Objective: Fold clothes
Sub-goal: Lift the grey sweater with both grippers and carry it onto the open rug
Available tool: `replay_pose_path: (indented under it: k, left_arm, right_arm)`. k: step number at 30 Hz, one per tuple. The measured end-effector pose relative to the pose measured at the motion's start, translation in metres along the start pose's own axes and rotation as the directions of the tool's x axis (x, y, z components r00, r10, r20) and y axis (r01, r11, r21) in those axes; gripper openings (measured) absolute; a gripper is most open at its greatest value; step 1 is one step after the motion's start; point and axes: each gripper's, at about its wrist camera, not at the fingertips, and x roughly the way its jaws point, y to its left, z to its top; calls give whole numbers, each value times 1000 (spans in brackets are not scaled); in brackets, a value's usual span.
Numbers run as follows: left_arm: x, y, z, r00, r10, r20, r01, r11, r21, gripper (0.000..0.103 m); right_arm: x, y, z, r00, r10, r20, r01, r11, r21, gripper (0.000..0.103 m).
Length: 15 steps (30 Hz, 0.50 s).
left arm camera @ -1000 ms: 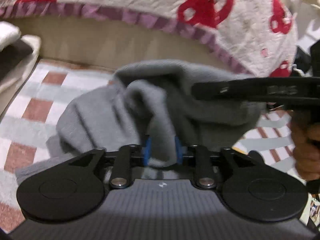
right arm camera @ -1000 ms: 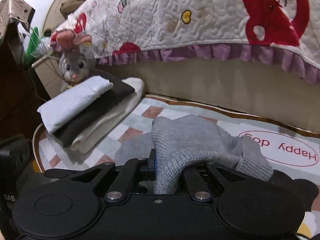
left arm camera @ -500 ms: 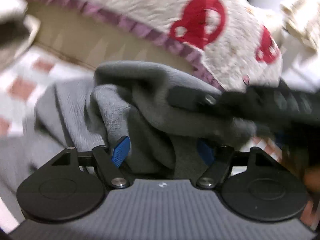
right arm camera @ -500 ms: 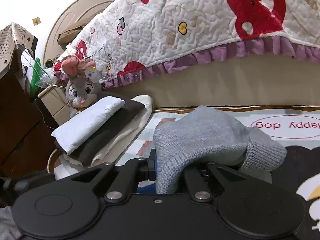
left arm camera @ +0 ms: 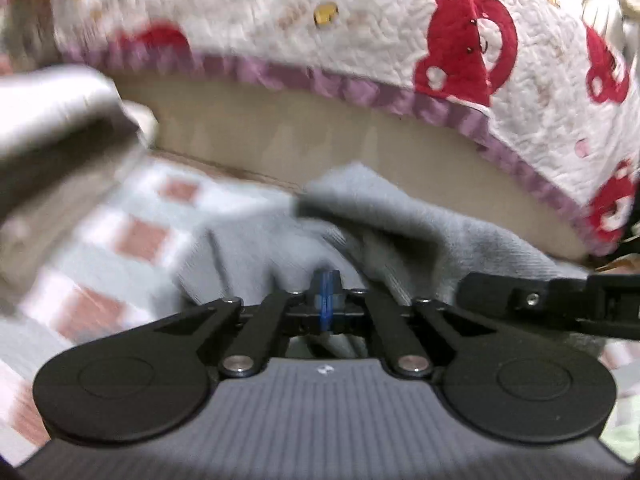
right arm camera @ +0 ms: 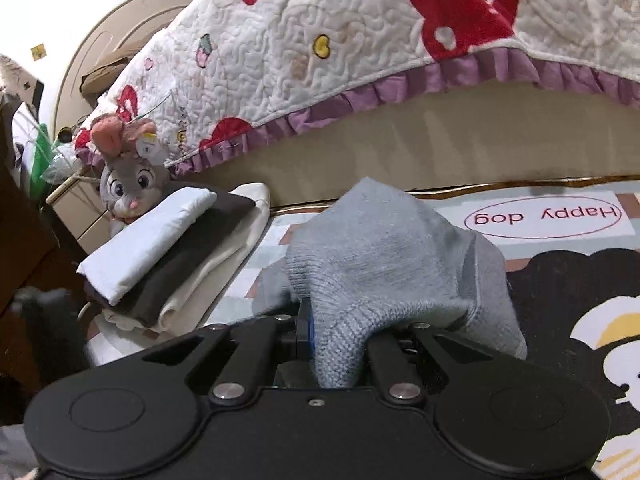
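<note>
checkered rug [right arm camera: 276, 236], folded stack [right arm camera: 176, 256], grey sweater [right arm camera: 384, 256]

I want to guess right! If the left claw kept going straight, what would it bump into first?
Probably the grey sweater bunched right ahead of the left claw, then maybe the bed's beige side.

Grey ribbed knit sweater [right arm camera: 384, 256], quilted cotton bedspread [right arm camera: 360, 40], matt black plastic claw [right arm camera: 320, 332].

A home bedroom: white quilted bedspread with red bears [right arm camera: 360, 40] ahead, grey plush rabbit toy [right arm camera: 128, 188] front-left, checked floor rug [left arm camera: 140, 236] below.
</note>
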Motion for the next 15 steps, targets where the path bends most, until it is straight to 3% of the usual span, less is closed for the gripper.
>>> replay_pose_path:
  k: [2, 3, 6, 9, 10, 12, 14, 15]
  left_arm:
    - [-5, -5, 4, 994, 95, 51, -99, 992, 84, 0]
    - [-5, -2, 7, 994, 97, 54, -101, 992, 79, 0]
    - [-3, 24, 10, 997, -76, -22, 74, 994, -76, 0]
    - [-16, 18, 4, 985, -173, 8, 173, 984, -30, 2]
    - [-19, 11, 2, 979, -202, 12, 202, 979, 9, 7]
    - [-22, 0, -1, 962, -273, 2, 272, 960, 59, 26]
    - [-21, -5, -6, 955, -298, 6, 297, 953, 64, 48]
    - [-20, -8, -9, 951, -311, 7, 309, 949, 66, 48]
  right_arm:
    - [2, -4, 2, 1000, 4, 2, -4, 1000, 8, 7]
    - [3, -5, 3, 1000, 6, 2, -6, 1000, 10, 7]
    - [7, -9, 5, 1000, 12, 3, -12, 1000, 15, 7]
    - [11, -11, 8, 1000, 21, -4, -21, 1000, 17, 7]
    - [13, -11, 9, 1000, 25, -6, -24, 1000, 17, 7]
    - [15, -12, 12, 999, 32, -16, -31, 999, 23, 7]
    - [16, -13, 16, 999, 36, -29, -35, 999, 40, 8]
    - [15, -14, 19, 999, 40, -37, -38, 998, 52, 8]
